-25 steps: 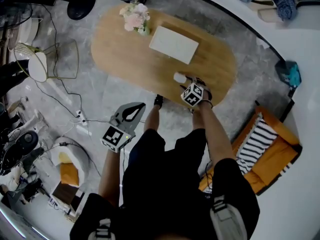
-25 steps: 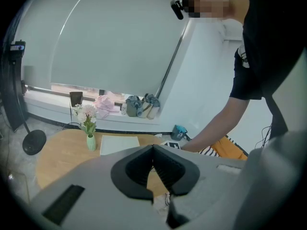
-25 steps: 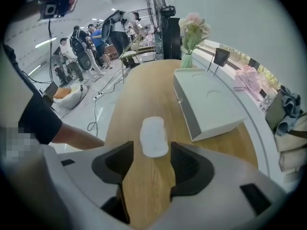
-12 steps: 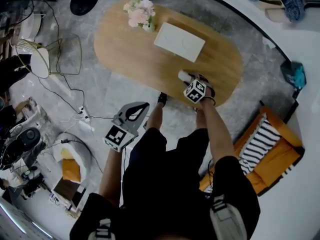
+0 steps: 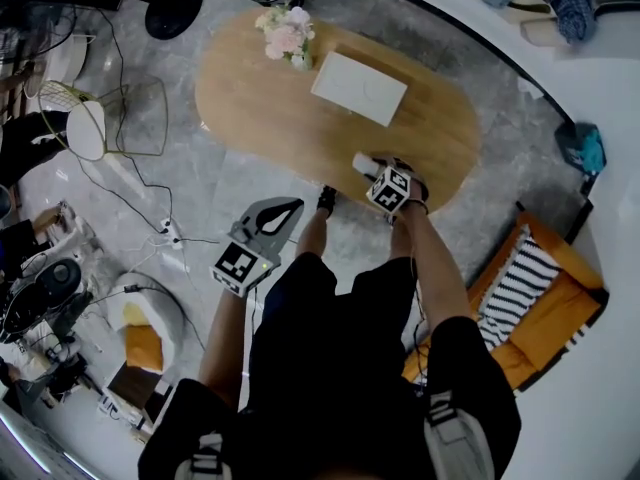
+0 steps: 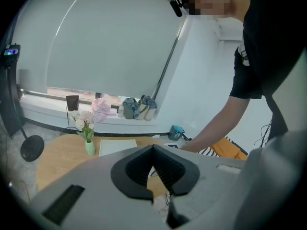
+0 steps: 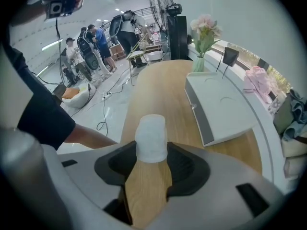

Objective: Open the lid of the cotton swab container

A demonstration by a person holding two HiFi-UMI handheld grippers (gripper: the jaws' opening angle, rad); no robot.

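The cotton swab container is a small white cylinder near the front edge of the oval wooden table. In the right gripper view it stands between the pads of my right gripper. The jaws have just been closing, and both pads meet its sides with no gap showing. From the head view the right gripper points steeply down over it. My left gripper hangs off the table's front edge over the floor, its jaws shut and empty.
A flat white box lies behind the container, and a vase of pink flowers stands at the table's far left. Cables, a chair and gear litter the floor at left. An orange striped cushion sits at right. People stand far off.
The right gripper's cube stays beside the container with little shift. The left gripper holds its place off the table edge. The head camera has drifted slightly.
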